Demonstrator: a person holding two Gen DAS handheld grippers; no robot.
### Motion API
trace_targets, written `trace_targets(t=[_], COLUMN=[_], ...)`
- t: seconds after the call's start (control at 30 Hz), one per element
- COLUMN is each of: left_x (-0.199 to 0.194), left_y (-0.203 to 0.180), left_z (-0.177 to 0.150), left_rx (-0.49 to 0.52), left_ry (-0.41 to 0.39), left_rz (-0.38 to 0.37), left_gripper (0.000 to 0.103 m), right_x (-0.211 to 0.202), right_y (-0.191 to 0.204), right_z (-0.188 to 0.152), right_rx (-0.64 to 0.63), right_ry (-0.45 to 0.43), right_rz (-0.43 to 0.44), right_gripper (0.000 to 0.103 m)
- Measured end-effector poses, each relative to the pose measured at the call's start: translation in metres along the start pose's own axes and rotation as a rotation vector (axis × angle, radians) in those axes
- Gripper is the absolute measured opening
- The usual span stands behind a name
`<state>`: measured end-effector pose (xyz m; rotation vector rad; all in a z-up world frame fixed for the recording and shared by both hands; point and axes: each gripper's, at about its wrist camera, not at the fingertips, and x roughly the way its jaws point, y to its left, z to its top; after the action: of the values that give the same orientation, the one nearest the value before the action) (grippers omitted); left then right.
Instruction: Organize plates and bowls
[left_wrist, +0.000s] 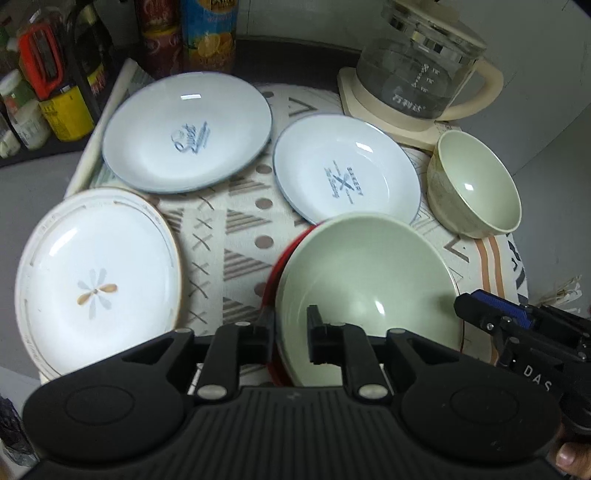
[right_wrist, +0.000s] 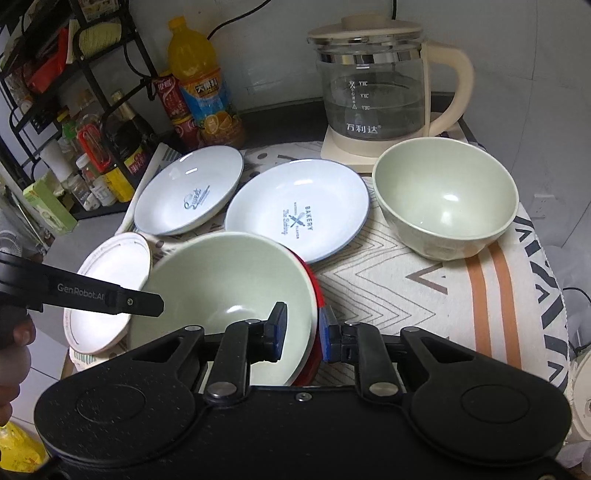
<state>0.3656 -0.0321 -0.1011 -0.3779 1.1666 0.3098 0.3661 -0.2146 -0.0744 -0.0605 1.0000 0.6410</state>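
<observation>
**Bowls and plates: two-gripper hold on the near stack, slip risk**

Bowls and plates lie spread on a patterned cloth (right_wrist: 424, 280). Near centre, a large green bowl (right_wrist: 225, 280) sits nested in a red dish (right_wrist: 314, 284), of which only the rim shows. A second green bowl (right_wrist: 443, 199) stands far right, apart from the rest. Two blue-rimmed plates, the script plate (right_wrist: 188, 192) far left and the bakery plate (right_wrist: 295, 206) beside it, lie flat. A flower plate (left_wrist: 96, 280) lies near left, its edge close to the cloth's border.

Left gripper (left_wrist: 291, 332): fingers narrow, straddling the near-left rim of the nested pair, one finger inside the bowl, one outside. Whether the pads bear on the rim, I cannot tell. Right gripper (right_wrist: 304, 332): fingers narrow, blue pads (right_wrist: 279, 332) either side of the near-right rim, inner pad in the bowl, outer by the red dish edge. Contact looks likely but is not confirmed.

Risks, as judged:
- Glazed rims are slick; a pinch on the bowl alone leaves the red dish behind, or drags it.
- Uneven lift between the two hands tilts the pair, and the bowl may slide out of the dish.
- The bakery plate sits just beyond the stack; a forward push would knock it.
- The glass kettle (right_wrist: 373, 85) stands at the far edge, exposed to any wide swing.
</observation>
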Motion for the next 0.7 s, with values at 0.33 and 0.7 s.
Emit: trace_targets(t=[0.33, 0.7], left_x=[-0.012, 0.002], left_y=[-0.017, -0.050], left_z=[0.022, 0.049], left_rx=[0.058, 0.121], left_ry=[-0.090, -0.131], left_rz=[0.000, -0.005], left_gripper=[0.045, 0.074], right_x=[-0.017, -0.025], right_y=[-0.019, -0.064], right_z=[0.011, 0.012], right_rx=[0.065, 0.222], right_ry=[-0.087, -0.167], right_rz=[0.000, -0.103], right_gripper=[0.043, 0.089])
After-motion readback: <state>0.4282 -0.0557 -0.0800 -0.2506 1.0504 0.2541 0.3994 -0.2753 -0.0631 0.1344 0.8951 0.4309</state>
